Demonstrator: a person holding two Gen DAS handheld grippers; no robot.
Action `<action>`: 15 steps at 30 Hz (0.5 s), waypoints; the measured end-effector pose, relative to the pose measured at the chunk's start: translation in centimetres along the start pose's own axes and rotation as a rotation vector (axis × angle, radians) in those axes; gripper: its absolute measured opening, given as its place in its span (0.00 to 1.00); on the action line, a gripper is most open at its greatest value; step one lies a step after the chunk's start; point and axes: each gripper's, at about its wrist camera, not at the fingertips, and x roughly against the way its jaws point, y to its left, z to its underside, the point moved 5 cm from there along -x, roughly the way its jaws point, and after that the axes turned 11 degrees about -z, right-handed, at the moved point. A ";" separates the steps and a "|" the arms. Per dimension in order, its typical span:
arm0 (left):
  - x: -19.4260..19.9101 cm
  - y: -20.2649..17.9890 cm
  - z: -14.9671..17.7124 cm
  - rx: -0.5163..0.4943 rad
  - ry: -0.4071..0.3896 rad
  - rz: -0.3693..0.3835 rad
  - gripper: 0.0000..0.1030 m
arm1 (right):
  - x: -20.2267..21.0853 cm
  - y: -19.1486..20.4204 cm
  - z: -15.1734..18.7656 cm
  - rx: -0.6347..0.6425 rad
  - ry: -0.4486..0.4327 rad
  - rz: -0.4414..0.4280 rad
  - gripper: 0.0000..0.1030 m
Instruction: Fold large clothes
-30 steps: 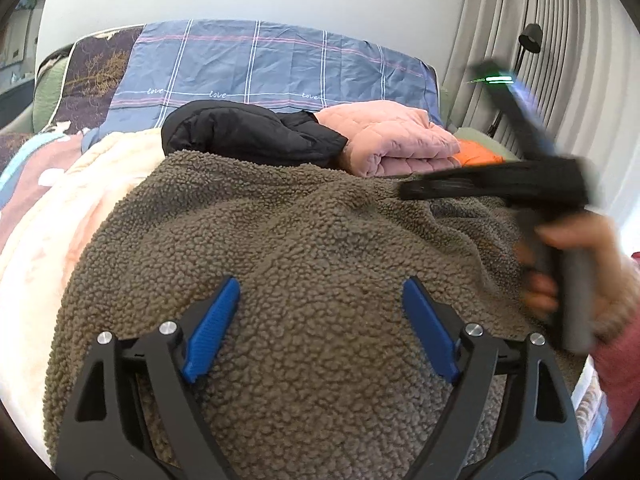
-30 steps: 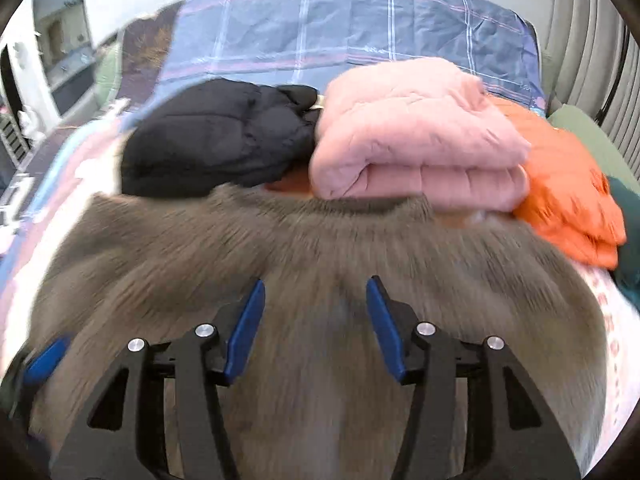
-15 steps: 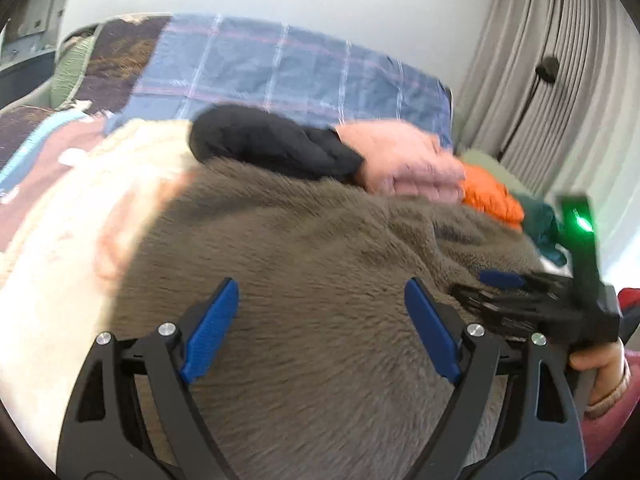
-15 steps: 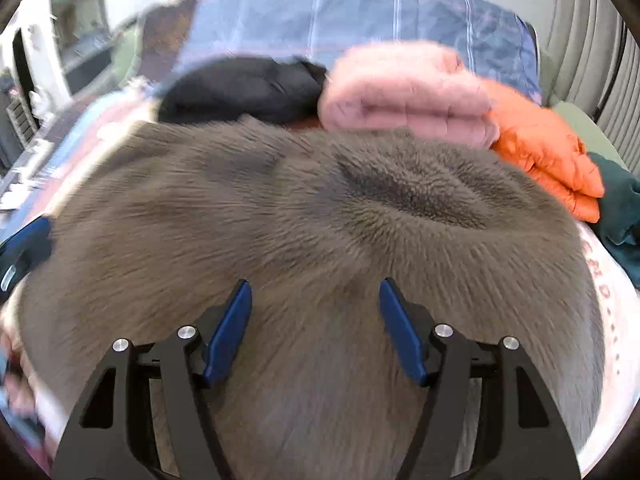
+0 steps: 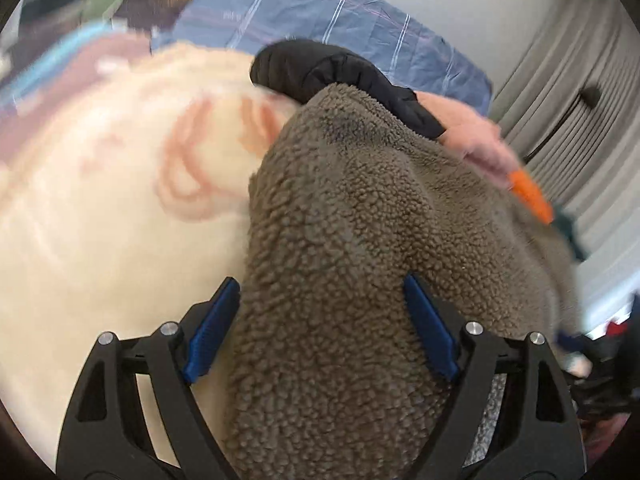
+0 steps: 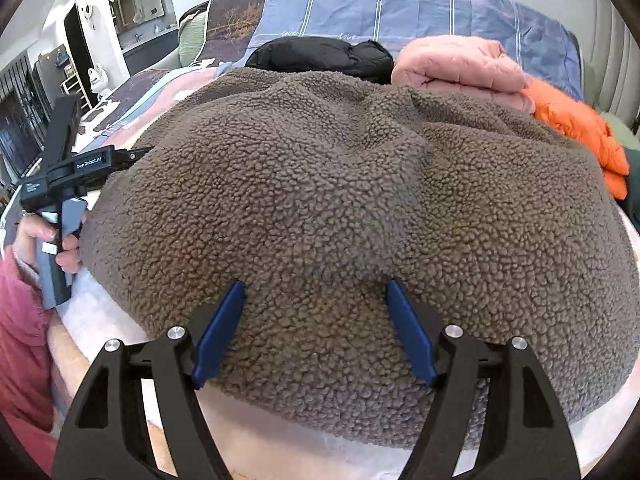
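**Brown fleece spread on bed, both tongs wide**

While your left gripper (image 5: 320, 328) stands wide apart over the brown fleece garment (image 6: 340, 208), its pads press nothing. Your right gripper (image 6: 316, 328) has just been opening; fleece lies between its jaws, ungripped. Fleece covers the cream blanket (image 5: 100, 208), just before the black jacket (image 6: 316, 56) and pink jacket (image 6: 460, 64).

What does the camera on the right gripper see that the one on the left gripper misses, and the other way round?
Only the right wrist view shows the person's hand on the left gripper's handle, a red sleeve and the room's doorway. Only the left wrist view shows grey curtains. Both share the brown fleece garment, a black jacket, a folded pink jacket, an orange one and the blue plaid cover.
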 end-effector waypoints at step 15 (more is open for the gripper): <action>1.0 1.2 1.0 0.059 0.000 0.231 0.82 | -3.9 -1.4 -3.9 0.063 0.053 -0.077 0.82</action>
